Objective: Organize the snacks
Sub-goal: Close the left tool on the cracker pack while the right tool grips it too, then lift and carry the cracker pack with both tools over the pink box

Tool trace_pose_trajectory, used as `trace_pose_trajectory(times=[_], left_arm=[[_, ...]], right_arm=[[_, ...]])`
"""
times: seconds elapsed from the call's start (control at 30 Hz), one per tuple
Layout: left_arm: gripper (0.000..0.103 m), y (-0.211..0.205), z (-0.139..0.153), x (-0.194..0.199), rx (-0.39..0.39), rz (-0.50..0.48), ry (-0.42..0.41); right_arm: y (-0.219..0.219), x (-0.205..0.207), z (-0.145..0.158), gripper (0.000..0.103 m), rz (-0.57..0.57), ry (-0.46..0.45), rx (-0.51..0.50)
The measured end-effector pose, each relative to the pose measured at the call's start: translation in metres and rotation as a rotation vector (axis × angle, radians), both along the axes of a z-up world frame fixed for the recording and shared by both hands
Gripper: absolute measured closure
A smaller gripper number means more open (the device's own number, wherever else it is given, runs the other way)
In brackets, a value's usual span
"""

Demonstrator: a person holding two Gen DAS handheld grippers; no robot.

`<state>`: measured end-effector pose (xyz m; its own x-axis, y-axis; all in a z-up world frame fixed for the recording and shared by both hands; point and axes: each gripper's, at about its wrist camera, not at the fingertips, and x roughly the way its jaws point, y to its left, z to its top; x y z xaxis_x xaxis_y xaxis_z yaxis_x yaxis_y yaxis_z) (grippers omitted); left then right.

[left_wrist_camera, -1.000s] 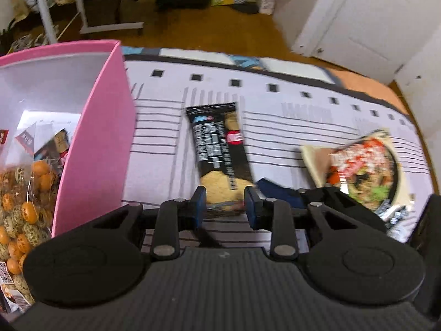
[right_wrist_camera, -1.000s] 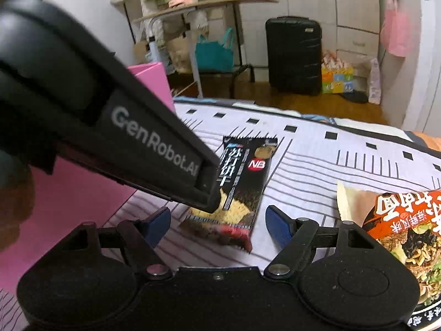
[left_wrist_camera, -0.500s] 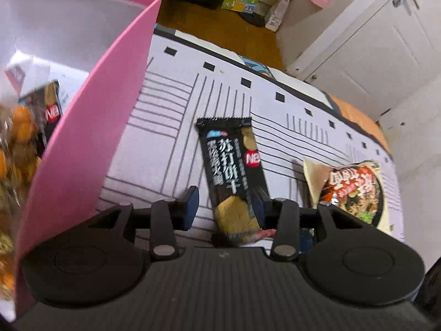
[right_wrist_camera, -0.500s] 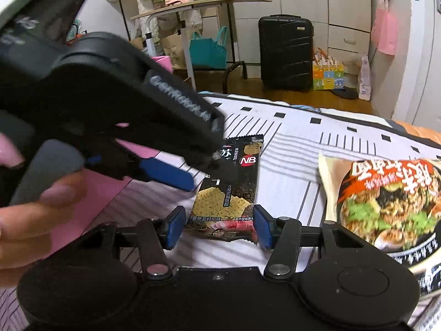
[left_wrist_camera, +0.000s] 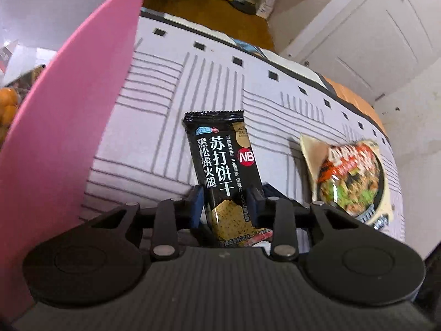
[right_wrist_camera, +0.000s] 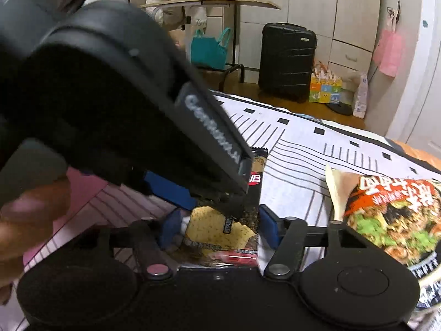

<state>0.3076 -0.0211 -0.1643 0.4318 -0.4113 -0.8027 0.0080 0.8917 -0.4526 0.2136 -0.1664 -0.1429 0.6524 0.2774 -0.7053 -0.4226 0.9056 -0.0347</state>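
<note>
1. Snacks-wise, the biggest thing around is the pink box [left_wrist_camera: 63, 127] on my left, standing on the striped cloth [left_wrist_camera: 154, 127] that covers the surface. It already has stuff inside; I can make out some orange round snacks [left_wrist_camera: 8, 104] through the open top, the rest is too cut off to tell.
2. Next is the noodle packet [right_wrist_camera: 391, 215] with the stir-fry photo, lying flat on the cloth off to my right, well apart from the box.
3. Then the black cracker pack [left_wrist_camera: 224, 173], the long one with the red "NB" dot. It's between the box and the noodles, with its far end pointing away from me.
4. My left gripper [left_wrist_camera: 225, 207] is clamped on the near end of that pack, blue pads pinching it from both sides right about where the cracker picture is.
5. My right gripper [right_wrist_camera: 217, 227] is at the same end of the pack too, and its pads sit either side of the wrapper. Whether they actually press on it I can't tell, it looks like a loose fit.
6. From the right camera, the left gripper's black body fills the upper left, and my fingers [right_wrist_camera: 24, 220] are wrapped around its handle.
</note>
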Motion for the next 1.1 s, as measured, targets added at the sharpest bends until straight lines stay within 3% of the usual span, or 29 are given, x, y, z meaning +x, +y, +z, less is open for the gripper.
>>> trace_pose_trajectory(times=[0.1, 0.67, 0.9, 1.1], left_arm=[[0.071, -0.005, 0.007, -0.004, 0.043, -0.047, 0.015], [0.071, -0.004, 0.06, -0.075, 0.052, -0.151, 0.027], [0.071, 0.006, 0.091, -0.114, 0.045, -0.194, 0.007], [0.069, 0.022, 0.12, -0.144, 0.034, -0.189, -0.057]], right_arm=[[-0.002, -0.013, 0.006, 0.043, -0.015, 0.005, 0.018], [-0.008, -0.077, 0.06, 0.044, -0.051, 0.004, 0.057], [0.004, -0.093, 0.097, 0.044, -0.04, 0.045, 0.025], [0.023, -0.113, 0.126, 0.044, 0.001, -0.002, -0.004]])
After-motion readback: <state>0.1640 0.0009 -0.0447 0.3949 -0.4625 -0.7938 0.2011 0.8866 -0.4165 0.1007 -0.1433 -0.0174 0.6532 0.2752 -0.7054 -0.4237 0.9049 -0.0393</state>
